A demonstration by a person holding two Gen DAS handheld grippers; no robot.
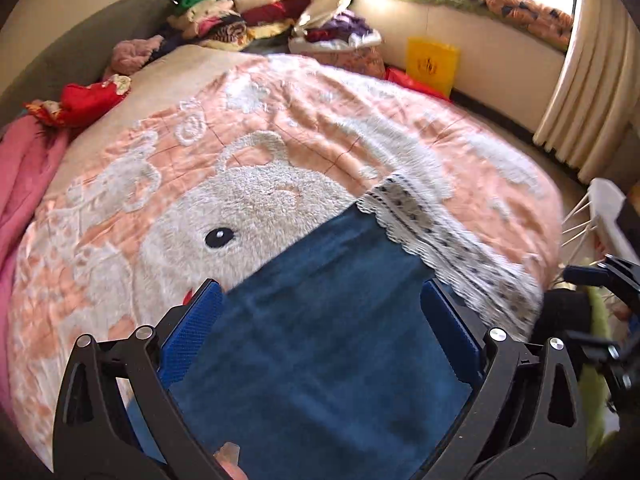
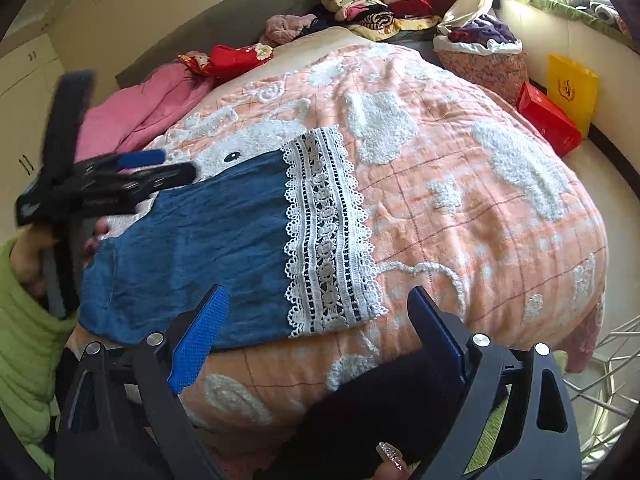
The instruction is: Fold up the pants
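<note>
Folded blue pants [image 2: 200,248] with lace hem [image 2: 326,232] lie at bed's [image 2: 480,208] near edge; left gripper [image 1: 320,320] and right gripper [image 2: 316,336] both spread wide, gripping nothing.

Your left gripper [image 2: 152,168] shows blurred in the right wrist view; the pants [image 1: 320,352] run off the left view's bottom edge; the yellow bag's [image 2: 573,88] print is too small to read.

Folded pants [image 2: 192,248] on bed [image 2: 480,216]
</note>
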